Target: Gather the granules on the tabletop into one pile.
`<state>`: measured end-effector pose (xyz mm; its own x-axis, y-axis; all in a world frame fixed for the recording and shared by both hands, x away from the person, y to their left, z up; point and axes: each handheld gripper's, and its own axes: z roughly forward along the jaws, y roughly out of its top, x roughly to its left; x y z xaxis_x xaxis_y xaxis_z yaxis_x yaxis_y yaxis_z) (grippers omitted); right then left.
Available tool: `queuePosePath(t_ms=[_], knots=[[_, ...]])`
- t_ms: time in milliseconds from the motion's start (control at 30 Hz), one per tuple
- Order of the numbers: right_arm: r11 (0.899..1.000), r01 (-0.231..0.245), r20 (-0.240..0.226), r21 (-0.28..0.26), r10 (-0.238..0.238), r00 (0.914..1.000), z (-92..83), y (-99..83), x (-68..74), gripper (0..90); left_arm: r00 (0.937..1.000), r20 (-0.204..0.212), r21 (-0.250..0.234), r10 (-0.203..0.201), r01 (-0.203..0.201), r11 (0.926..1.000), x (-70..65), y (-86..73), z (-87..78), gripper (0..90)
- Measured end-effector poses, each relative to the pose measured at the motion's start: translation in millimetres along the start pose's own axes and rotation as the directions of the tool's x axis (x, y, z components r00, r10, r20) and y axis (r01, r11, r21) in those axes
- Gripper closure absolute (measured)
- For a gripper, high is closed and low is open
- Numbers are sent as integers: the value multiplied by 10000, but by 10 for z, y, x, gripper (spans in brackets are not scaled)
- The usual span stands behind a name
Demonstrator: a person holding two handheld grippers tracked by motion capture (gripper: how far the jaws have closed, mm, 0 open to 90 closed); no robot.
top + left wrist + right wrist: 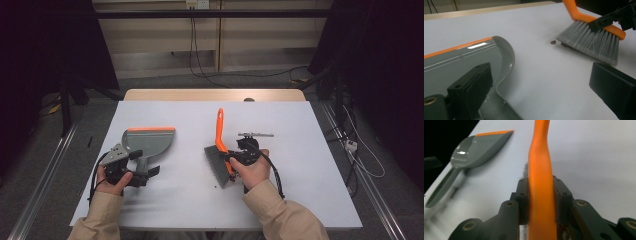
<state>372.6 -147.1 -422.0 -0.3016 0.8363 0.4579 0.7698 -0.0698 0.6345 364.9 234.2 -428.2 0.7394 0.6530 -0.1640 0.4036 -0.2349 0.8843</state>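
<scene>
A grey dustpan (149, 140) with an orange front lip lies flat on the white table, left of centre, its handle pointing toward the person. My left gripper (145, 164) sits at that handle with its jaws wide apart. In the left gripper view (541, 82) one jaw rests beside the dustpan's neck (504, 75) and bare table shows between the jaws. My right gripper (234, 159) is shut on the orange handle of a hand brush (541, 182). The brush's grey bristles (217, 164) touch the table. A small brown crumb (553, 42) lies by the bristles (594, 42).
The white table top (300, 190) ends in a wooden far edge (215, 95). Cables (360, 155) trail over the floor at the right, and metal rails (45, 185) run along both sides of the table.
</scene>
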Motion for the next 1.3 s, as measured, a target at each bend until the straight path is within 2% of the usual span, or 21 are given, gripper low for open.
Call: queuePosePath(t_ms=[167, 267, 367, 433, 500, 533, 733, 1300], knots=[[9998, 206, -455, 25, -205, 9988, 19, 12, 154, 709, 10000, 13, -8, -8, 8, 10000, 8, -1, 2, 47], [9997, 124, -778, 227, -106, 9969, 87, -27, 228, 709, 10000, -5, 4, -8, 8, 10000, 4, 0, 0, 47], [9988, 172, -819, 454, -135, 9966, 173, -83, 257, 710, 10000, 8, -44, -25, 25, 10000, 8, 0, -8, 47], [9981, 297, -502, 542, -270, 9984, 199, -92, 233, 709, 10000, -6, -28, -29, 29, 10000, 12, 1, -13, 47], [9981, 2, -475, 615, 28, 9989, 196, -80, 165, 708, 10000, -7, -45, -48, 48, 10000, 11, 0, -12, 47], [9982, 56, -294, 592, -38, 9996, 188, -76, 140, 707, 10000, -1, -40, -40, 40, 10000, 10, 1, -12, 47], [9987, -105, 110, 493, 99, 9999, 107, -69, 7, 705, 10000, -20, -86, -12, 12, 10000, 8, 3, -14, 47], [9989, -391, 477, 271, 378, 9981, -47, -70, -180, 704, 10000, -38, -65, 24, -25, 10000, 2, 4, -14, 47]])
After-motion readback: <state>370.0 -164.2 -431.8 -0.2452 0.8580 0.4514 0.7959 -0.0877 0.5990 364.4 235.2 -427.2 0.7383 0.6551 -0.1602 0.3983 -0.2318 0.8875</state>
